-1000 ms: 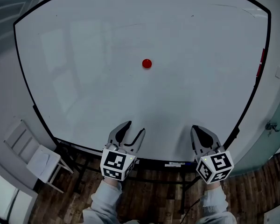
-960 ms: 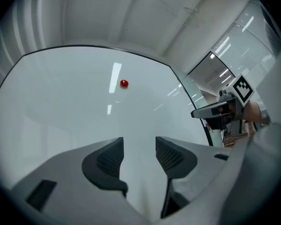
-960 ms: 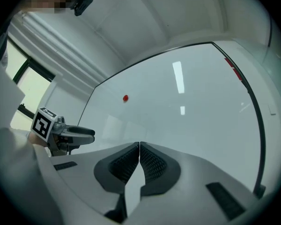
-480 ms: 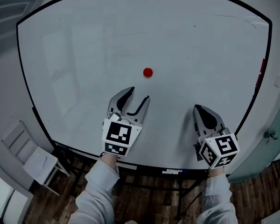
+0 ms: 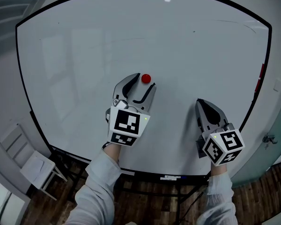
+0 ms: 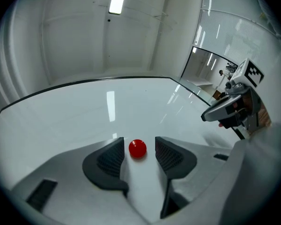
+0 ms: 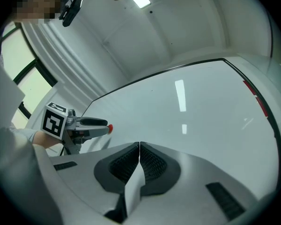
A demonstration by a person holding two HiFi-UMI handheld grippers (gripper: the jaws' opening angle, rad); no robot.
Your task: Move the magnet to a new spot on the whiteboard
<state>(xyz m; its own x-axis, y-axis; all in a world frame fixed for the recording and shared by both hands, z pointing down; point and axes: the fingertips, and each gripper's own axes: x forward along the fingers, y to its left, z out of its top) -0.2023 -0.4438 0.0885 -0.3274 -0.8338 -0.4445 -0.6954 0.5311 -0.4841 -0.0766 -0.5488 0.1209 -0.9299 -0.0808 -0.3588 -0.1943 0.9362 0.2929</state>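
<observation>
Left hand-held gripper (image 5: 141, 85) up against the whiteboard (image 5: 75, 50), jaws spread, pointing up the board. Red round magnet (image 5: 146, 78) sits on the board near its middle, straight ahead of this gripper and right at the mouth of the gap. In the left gripper view it lies between the two pads, neither pad seen touching it. Being round, it has no long axis to line up with. Judged: the grasp is about to close, and a short push forward then a squeeze should do it. Right hand-held gripper (image 5: 201, 104) is lower and well to the right, jaws pressed together on nothing, clearly the farther one.
</observation>
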